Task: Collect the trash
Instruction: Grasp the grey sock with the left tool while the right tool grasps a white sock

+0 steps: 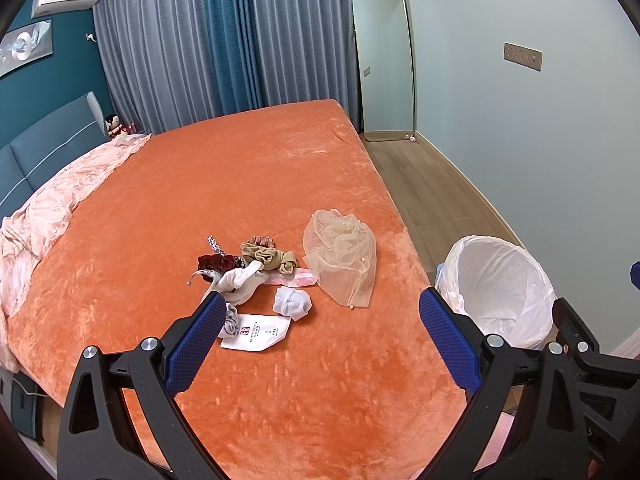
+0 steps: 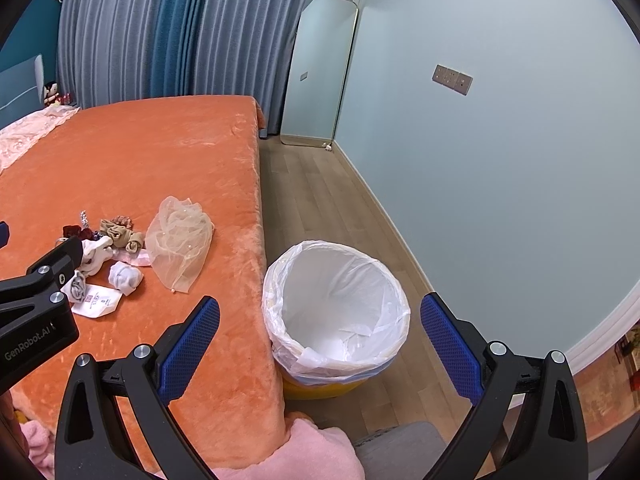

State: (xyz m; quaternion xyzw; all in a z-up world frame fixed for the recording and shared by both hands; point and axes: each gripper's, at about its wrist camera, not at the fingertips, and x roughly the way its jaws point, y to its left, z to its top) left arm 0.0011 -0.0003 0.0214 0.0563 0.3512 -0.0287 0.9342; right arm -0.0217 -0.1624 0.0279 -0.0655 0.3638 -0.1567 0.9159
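Observation:
A small pile of trash lies on the orange bed (image 1: 240, 184): a white paper packet (image 1: 256, 333), a balled white sock (image 1: 292, 303), white and tan cloth pieces (image 1: 264, 260), a dark red scrunchie (image 1: 212, 263) and a beige net veil (image 1: 340, 256). The pile also shows in the right wrist view (image 2: 120, 256). My left gripper (image 1: 320, 320) is open and empty, just short of the pile. My right gripper (image 2: 320, 320) is open and empty above a yellow bin with a white liner (image 2: 336, 304), which stands on the floor beside the bed.
A pink quilt (image 1: 52, 208) lies bunched at the bed's left by the blue headboard. A mirror (image 1: 384, 64) leans on the wall past the bed. Wooden floor (image 2: 320, 192) runs between bed and wall. Pink cloth (image 2: 304, 452) lies at the bed's near corner.

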